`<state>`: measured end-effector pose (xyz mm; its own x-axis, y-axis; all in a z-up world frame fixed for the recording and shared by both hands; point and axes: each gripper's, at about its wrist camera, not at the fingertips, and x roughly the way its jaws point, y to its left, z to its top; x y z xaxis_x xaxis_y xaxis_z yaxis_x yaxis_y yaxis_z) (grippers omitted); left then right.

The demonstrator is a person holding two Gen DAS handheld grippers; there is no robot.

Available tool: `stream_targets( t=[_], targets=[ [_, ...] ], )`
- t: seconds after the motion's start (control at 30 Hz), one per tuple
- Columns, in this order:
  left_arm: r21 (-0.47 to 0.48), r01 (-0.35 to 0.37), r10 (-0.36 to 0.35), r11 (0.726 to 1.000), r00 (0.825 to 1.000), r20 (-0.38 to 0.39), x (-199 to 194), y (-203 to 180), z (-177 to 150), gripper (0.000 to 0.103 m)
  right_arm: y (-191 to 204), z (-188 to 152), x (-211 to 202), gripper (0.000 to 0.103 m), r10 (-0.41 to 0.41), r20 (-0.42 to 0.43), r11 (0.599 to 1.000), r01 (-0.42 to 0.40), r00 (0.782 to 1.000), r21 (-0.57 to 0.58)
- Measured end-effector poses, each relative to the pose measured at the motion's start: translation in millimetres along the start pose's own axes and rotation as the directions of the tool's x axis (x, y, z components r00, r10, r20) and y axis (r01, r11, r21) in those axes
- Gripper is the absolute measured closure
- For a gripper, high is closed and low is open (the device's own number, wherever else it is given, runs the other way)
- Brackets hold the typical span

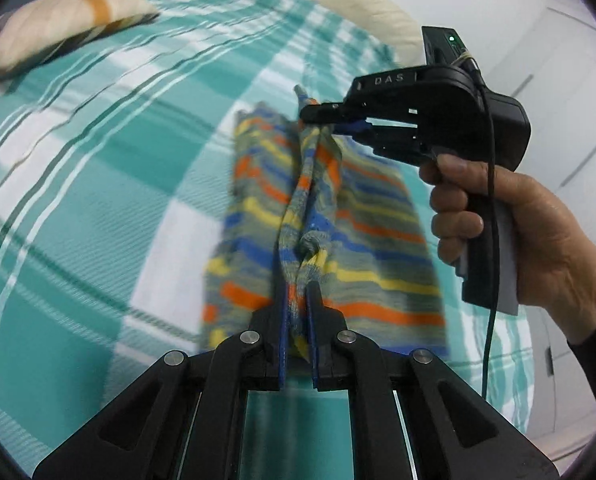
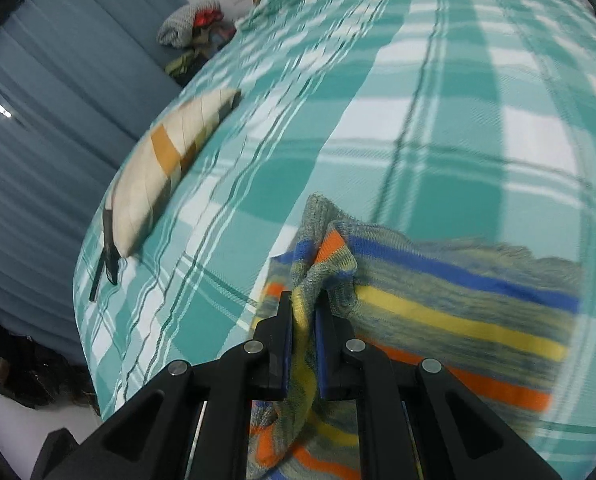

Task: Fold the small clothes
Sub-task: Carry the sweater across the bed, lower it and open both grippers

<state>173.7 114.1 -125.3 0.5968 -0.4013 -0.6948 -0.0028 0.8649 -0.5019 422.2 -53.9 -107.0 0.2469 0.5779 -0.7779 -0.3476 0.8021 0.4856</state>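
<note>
Striped knit garment [image 1: 378, 240]: we found it lifted above the checked bedspread [image 1: 98, 200], near its middle. Left gripper [image 1: 297, 292] and right gripper [image 2: 304, 312] were each nearly closed, pinching bunched fabric. Motion blur hid the garment's lower edge.

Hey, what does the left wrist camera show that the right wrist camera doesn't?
Only the left wrist view: the right gripper seen from outside, its jaws pinching the far edge of the striped garment, the hand on its handle, and a white wall behind.

Only the right wrist view: the blue curtain and a clothes pile beyond the bed.

Both: the garment held off the checked bedspread, the pillow, and each camera's own jaws shut on the fabric; left gripper.
</note>
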Motion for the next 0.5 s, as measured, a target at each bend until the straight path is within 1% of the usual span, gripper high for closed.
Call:
stream_targets(
  t=[0.07,0.1,0.13,0.17,0.2,0.23,0.27,0.3,0.33,0.37,0.4,0.43,0.47,0.5],
  targets=[
    [-0.024,-0.045,0.044,0.999,0.999,-0.029,3,7,0,0.084,2,-3,14,0.076,0.054,0.0,0.998,-0.054,0.999,0.027],
    [-0.042,-0.046,0.044,0.998,0.998,-0.039,1,11,-1,0.07,2,-4,15,0.056,0.087,0.012,0.995,-0.087,0.996,0.039],
    [-0.064,-0.034,0.032,0.997,0.999,-0.031,-7,16,-2,0.057,1,-7,10,0.042,0.125,0.046,0.991,-0.127,0.991,0.051],
    [-0.073,-0.03,0.029,0.997,1.0,-0.008,-17,20,-4,0.052,0,-10,0,0.042,0.165,0.085,0.984,-0.17,0.983,0.051],
    [-0.068,-0.034,0.035,0.997,0.999,0.01,-27,21,-7,0.047,0,-11,-10,0.042,0.184,0.112,0.981,-0.19,0.977,0.045],
    [-0.051,-0.038,0.04,0.998,0.999,0.033,-37,20,-6,0.047,0,-13,-23,0.042,0.193,0.147,0.979,-0.199,0.97,0.031],
    [-0.035,-0.033,0.035,0.999,0.998,0.045,-42,18,-2,0.047,-3,-18,-42,0.042,0.181,0.181,0.983,-0.185,0.967,0.007],
    [-0.014,-0.018,0.019,1.0,0.999,0.05,-46,13,3,0.047,-6,-24,-57,0.043,0.146,0.197,0.989,-0.145,0.969,-0.022],
    [0.015,0.002,-0.002,1.0,0.999,0.043,-46,6,11,0.047,-9,-33,-71,0.048,0.098,0.209,0.995,-0.088,0.973,-0.057],
    [0.053,0.018,-0.019,0.998,0.999,0.025,-42,-3,19,0.047,-14,-45,-85,0.052,0.035,0.216,0.995,-0.013,0.976,-0.104],
    [0.087,0.021,-0.022,0.996,1.0,0.011,-36,-10,26,0.047,-19,-60,-97,0.058,-0.037,0.211,0.986,0.07,0.977,-0.15],
    [0.135,0.011,-0.011,0.991,1.0,0.0,-26,-22,36,0.047,-24,-74,-104,0.064,-0.085,0.204,0.978,0.121,0.975,-0.172],
    [0.174,0.0,-0.002,0.985,1.0,0.008,-18,-32,42,0.047,-29,-85,-109,0.066,-0.109,0.196,0.972,0.145,0.975,-0.182],
    [0.201,-0.002,-0.001,0.98,1.0,0.016,-13,-37,45,0.052,-34,-97,-113,0.073,-0.116,0.183,0.97,0.151,0.976,-0.191]
  ],
)
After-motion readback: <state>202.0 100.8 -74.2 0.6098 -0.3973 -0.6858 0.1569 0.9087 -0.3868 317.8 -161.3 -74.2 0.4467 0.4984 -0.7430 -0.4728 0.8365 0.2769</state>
